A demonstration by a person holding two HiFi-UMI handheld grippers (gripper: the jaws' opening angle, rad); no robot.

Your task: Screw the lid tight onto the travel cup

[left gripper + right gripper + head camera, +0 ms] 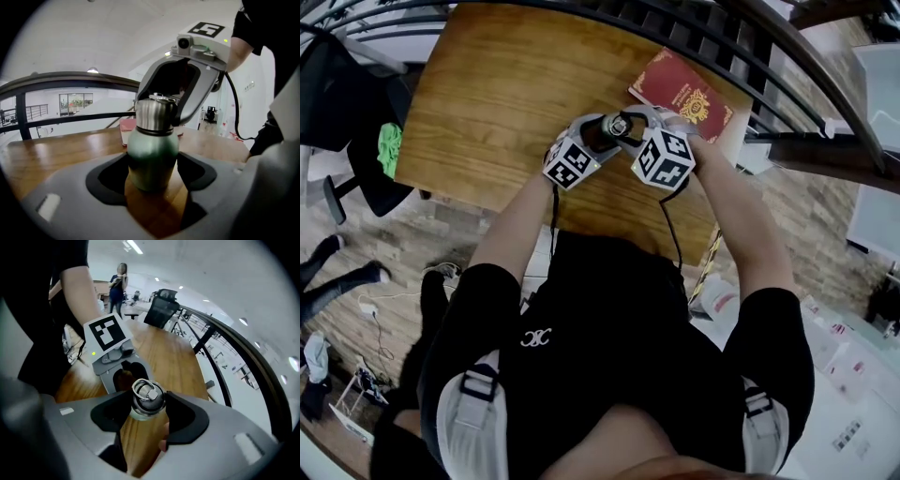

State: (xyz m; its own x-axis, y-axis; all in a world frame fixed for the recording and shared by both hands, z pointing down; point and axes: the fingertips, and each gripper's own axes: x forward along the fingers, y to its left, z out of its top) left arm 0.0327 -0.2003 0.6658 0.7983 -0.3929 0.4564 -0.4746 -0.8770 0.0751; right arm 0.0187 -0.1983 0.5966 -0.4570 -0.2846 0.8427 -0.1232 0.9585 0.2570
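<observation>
One travel cup (152, 154) is clasped at its body by the left tongs (152, 172), its one lid (147, 397) gripped by the right tongs (146, 409); one red booklet (680, 94) lies behind the cup.

cup (152, 154): green | lid (154, 115): silver (brushed) | booklet (680, 89): red, gold crest

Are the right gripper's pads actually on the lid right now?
Touching. The right gripper view shows the right gripper with its pads pressed against both sides of the lid, with no gap on either side.
</observation>
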